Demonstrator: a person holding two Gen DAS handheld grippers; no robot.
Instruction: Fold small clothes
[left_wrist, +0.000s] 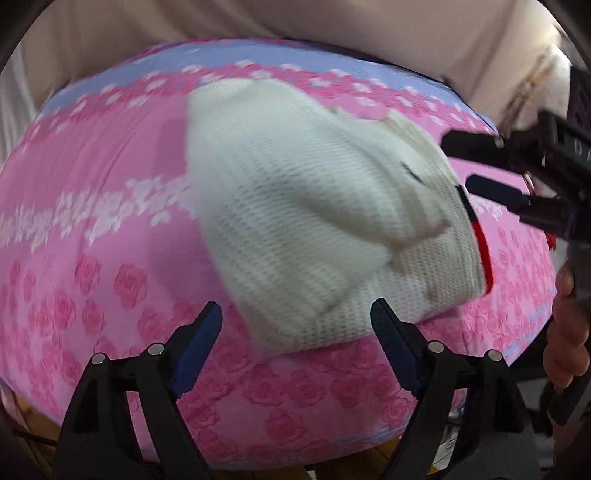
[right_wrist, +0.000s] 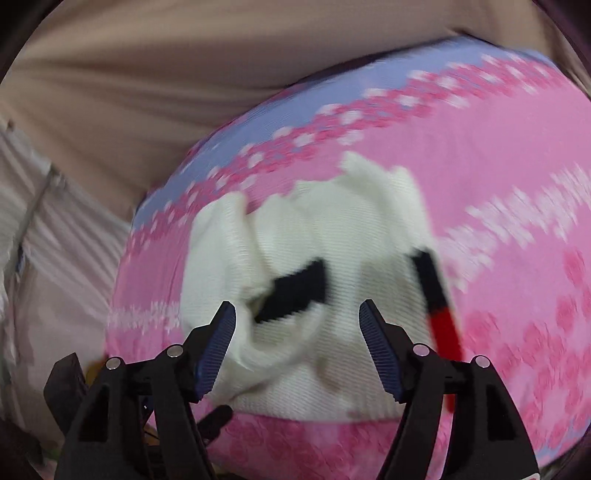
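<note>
A small white waffle-knit garment (left_wrist: 295, 206) lies bunched and partly folded on a pink rose-print cover (left_wrist: 92, 229). It has a black and red trim (left_wrist: 482, 240) along its right edge. My left gripper (left_wrist: 295, 314) hovers open at the garment's near edge, nothing between its blue pads. My right gripper (left_wrist: 458, 162) comes in from the right, open, its fingertips just off the garment's trimmed end. In the right wrist view the right gripper (right_wrist: 295, 306) stands open above the garment (right_wrist: 351, 236), with a black patch (right_wrist: 295, 291) and the red strip (right_wrist: 447, 328) showing beyond it.
The pink cover (right_wrist: 498, 166) has a lilac band (left_wrist: 258, 59) along its far edge. Beige fabric (left_wrist: 295, 22) rises behind it. A person's hand (left_wrist: 565, 332) holds the right gripper's handle. Wooden floor (left_wrist: 33, 421) shows below the cover's near edge.
</note>
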